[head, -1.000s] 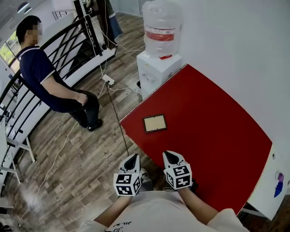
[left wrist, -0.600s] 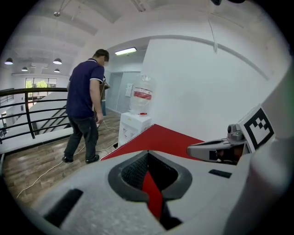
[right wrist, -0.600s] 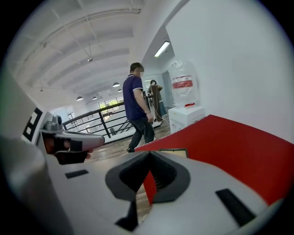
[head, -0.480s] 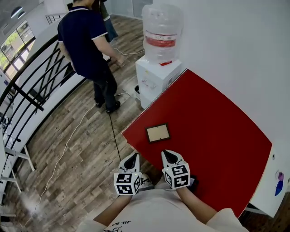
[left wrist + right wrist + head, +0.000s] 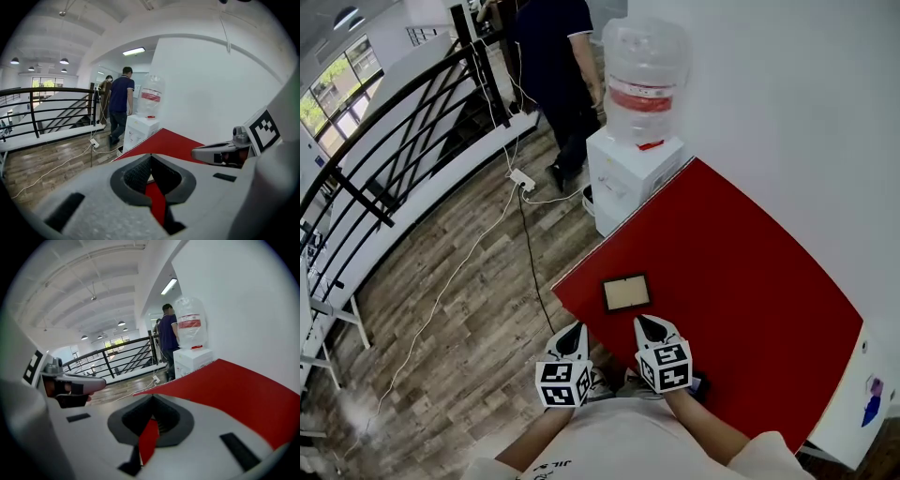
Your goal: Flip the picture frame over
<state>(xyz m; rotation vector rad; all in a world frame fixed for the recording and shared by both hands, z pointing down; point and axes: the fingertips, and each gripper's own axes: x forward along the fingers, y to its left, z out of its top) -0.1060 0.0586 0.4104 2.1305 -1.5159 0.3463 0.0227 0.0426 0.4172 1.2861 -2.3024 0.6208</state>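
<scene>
Both tools shut, nothing between the jaws on either side. Left tool (image 5: pixel 574 330) hangs just off the near edge of the red worktop (image 5: pixel 750 300), over the wood floor (image 5: pixel 459 347). Right tool (image 5: pixel 645 324) sits right at that edge, tip just over the red. Both point down and forward, side by side, near each other but not touching

Picture frame (image 5: pixel 626 292) lies flat near the worktop's near left corner, just ahead of the tools and roughly in line with the gap between them. Dark border, tan panel; I can't tell whether that's the face or the backing. Neither tool touches it

Step as I read it: approach, pre-grasp. Flip not started

Next move, my call:
- open the jaws before I get there, they're useless pinched like this
- close the remaining gap, one tool to each side of the frame
- it's flat on a smooth top, so only a thin edge to catch. I'd get one jaw under a side edge, brace the opposite edge with the other tool so it doesn't skate, then tip it up and over

Risk: frame sits near the worktop's left edge, a bad shove could send it off

Further out: water dispenser (image 5: pixel 633 173) past the far left corner, a person (image 5: pixel 558 47) walking beside it, cable (image 5: pixel 525 234) on the floor, railing (image 5: pixel 403 122) on the left. None in my path
</scene>
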